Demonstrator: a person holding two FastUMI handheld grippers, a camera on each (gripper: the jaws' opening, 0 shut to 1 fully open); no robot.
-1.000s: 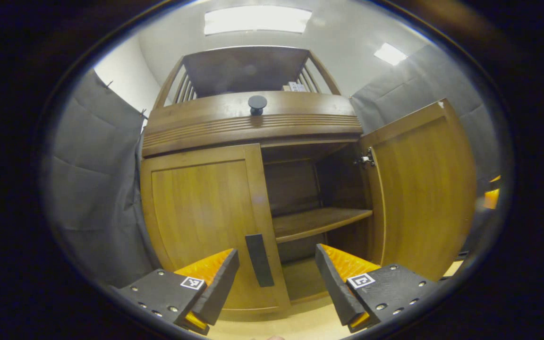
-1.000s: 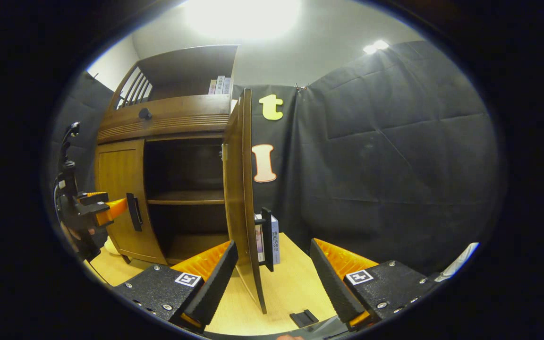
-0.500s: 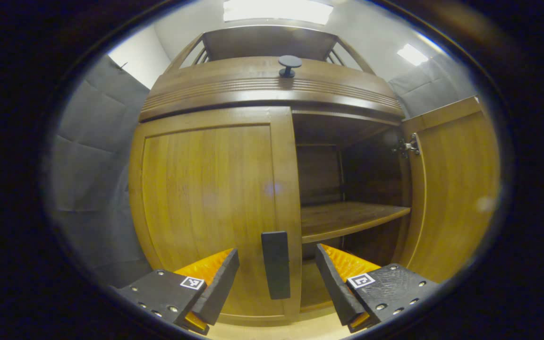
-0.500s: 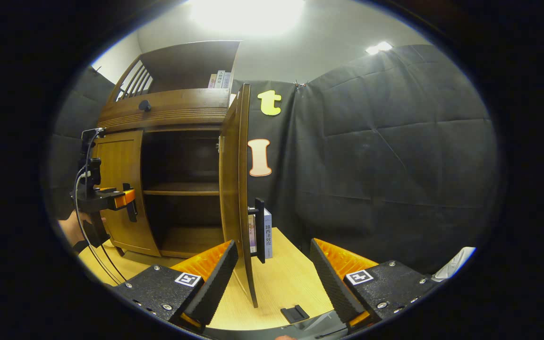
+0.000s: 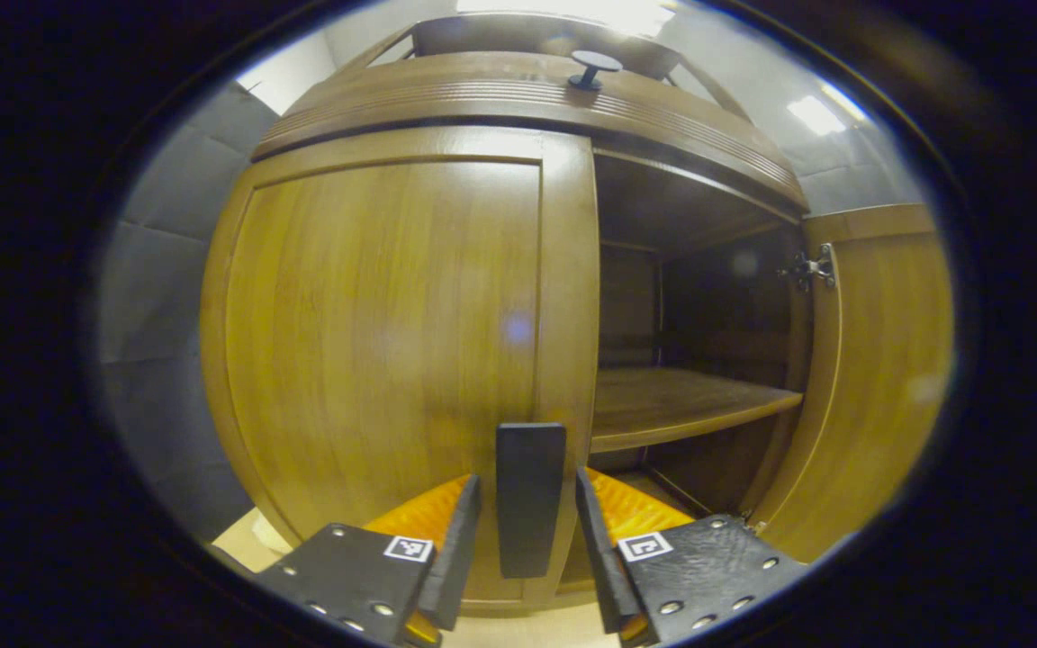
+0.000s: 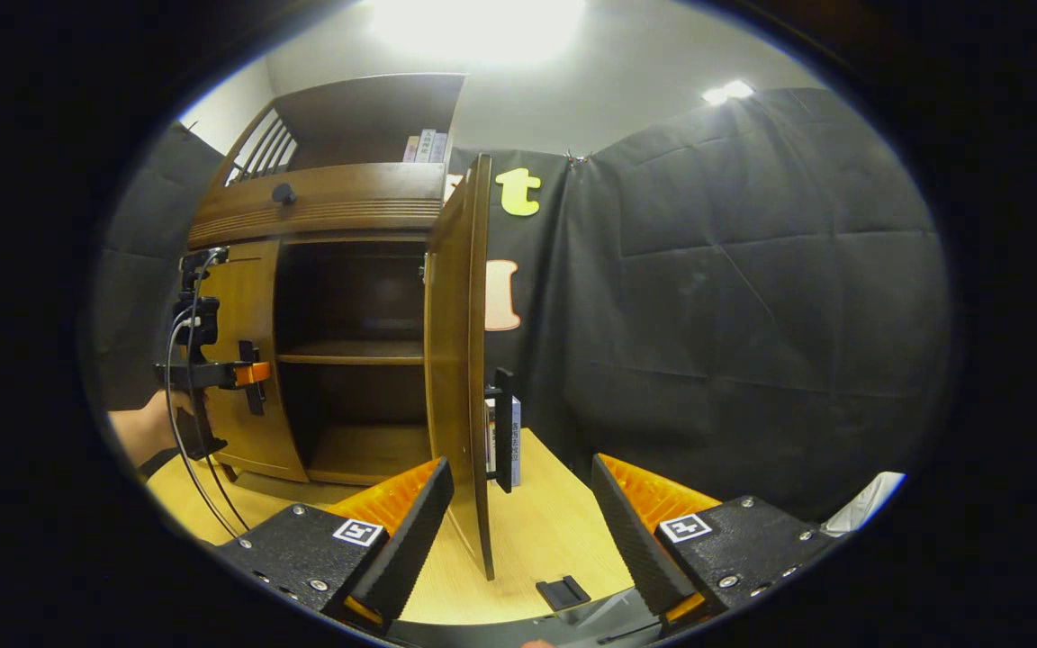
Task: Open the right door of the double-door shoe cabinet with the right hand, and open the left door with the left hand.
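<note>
Left gripper [image 5: 527, 531] brackets the closed left door's handle [image 5: 529, 499] — fingers not visibly touching. Right gripper [image 6: 523, 522] is spread, straddling the open right door [image 6: 457, 360].

Black screw-studded gripper [image 5: 527, 549] bodies with square white-and-black marker tags; looping black cables [image 6: 187, 432] behind.

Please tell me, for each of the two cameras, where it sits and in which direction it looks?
Left gripper view: rides the left gripper, close before the shut left door, fingers either side of its handle.
Right gripper view: rides the right gripper, set back, facing the open right door; a hand shows.
Shared: both doors, the inner shelf.
</note>
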